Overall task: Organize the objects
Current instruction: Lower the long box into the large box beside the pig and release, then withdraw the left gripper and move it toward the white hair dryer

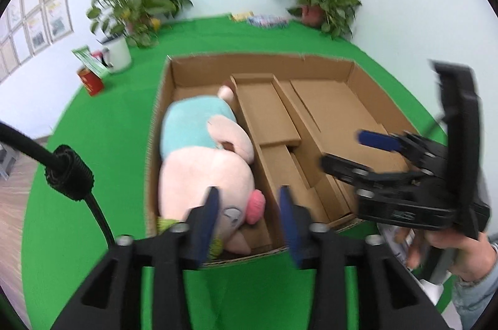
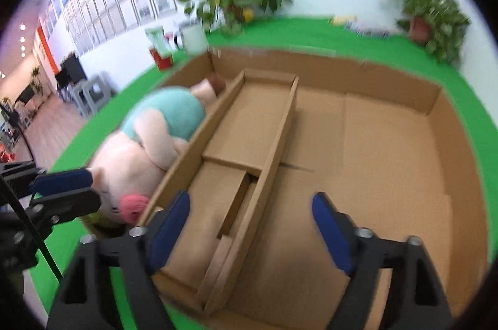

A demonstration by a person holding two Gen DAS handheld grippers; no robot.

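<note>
Item: plush pig [image 1: 205,168], lying in left compartment of cardboard box [image 1: 261,59]. Left gripper [image 1: 249,218] and right gripper [image 2: 250,224]: fingers spread, empty. Risk: pig overhangs divider [image 2: 199,137], may crowd later items.

A green-covered table [image 1: 93,205] carries an open cardboard box [image 1: 358,74], two potted plants [image 1: 140,9], a white mug [image 1: 119,53] and a red tin [image 1: 91,82].

No legible text

Markings on the red tin [image 1: 90,82] and wall posters [image 1: 34,15] were too blurred to read.
</note>
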